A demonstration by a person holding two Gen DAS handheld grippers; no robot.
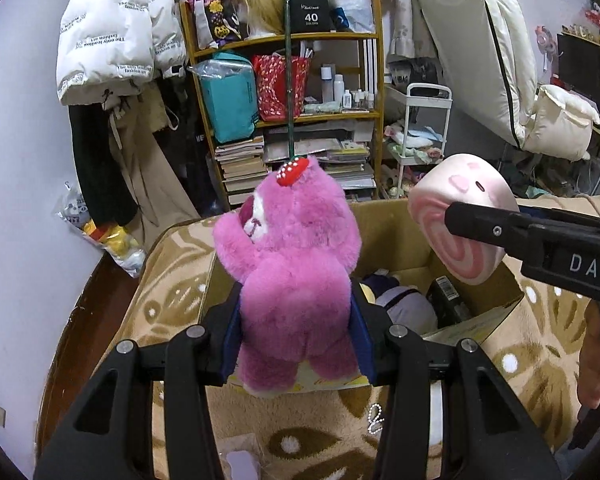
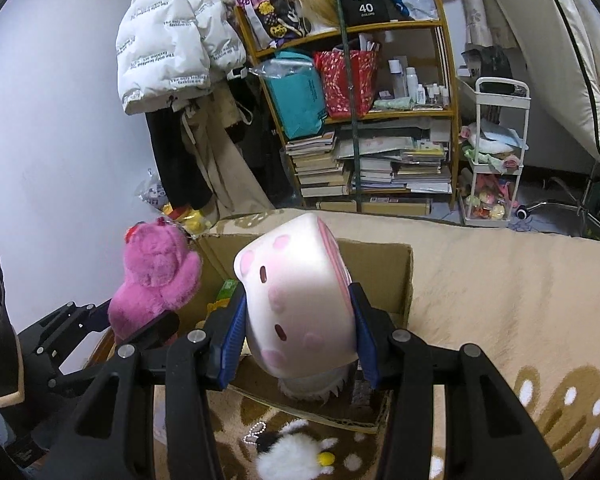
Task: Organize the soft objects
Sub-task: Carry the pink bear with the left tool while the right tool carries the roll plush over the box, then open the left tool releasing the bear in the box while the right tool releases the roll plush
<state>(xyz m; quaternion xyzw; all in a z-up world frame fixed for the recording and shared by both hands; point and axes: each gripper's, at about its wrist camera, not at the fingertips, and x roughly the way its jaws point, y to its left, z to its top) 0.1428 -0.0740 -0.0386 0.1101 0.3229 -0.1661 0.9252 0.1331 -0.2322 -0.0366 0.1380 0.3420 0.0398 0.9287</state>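
Observation:
My left gripper (image 1: 296,320) is shut on a pink plush bear (image 1: 292,264) with a red strawberry on its head, held upright above the near edge of an open cardboard box (image 1: 384,232). The bear also shows in the right wrist view (image 2: 156,276). My right gripper (image 2: 298,332) is shut on a white and pink swirl cake-roll squishy (image 2: 296,296), held over the same box (image 2: 380,264). In the left wrist view the squishy (image 1: 460,216) and the right gripper (image 1: 512,228) hang over the box's right side. Other soft toys (image 1: 404,300) lie inside the box.
The box stands on a beige patterned rug (image 2: 500,300). A small white fluffy keychain toy (image 2: 296,456) lies on the rug in front of the box. A cluttered wooden shelf (image 1: 288,92), hanging coats (image 1: 112,40) and a white trolley (image 2: 496,152) stand behind.

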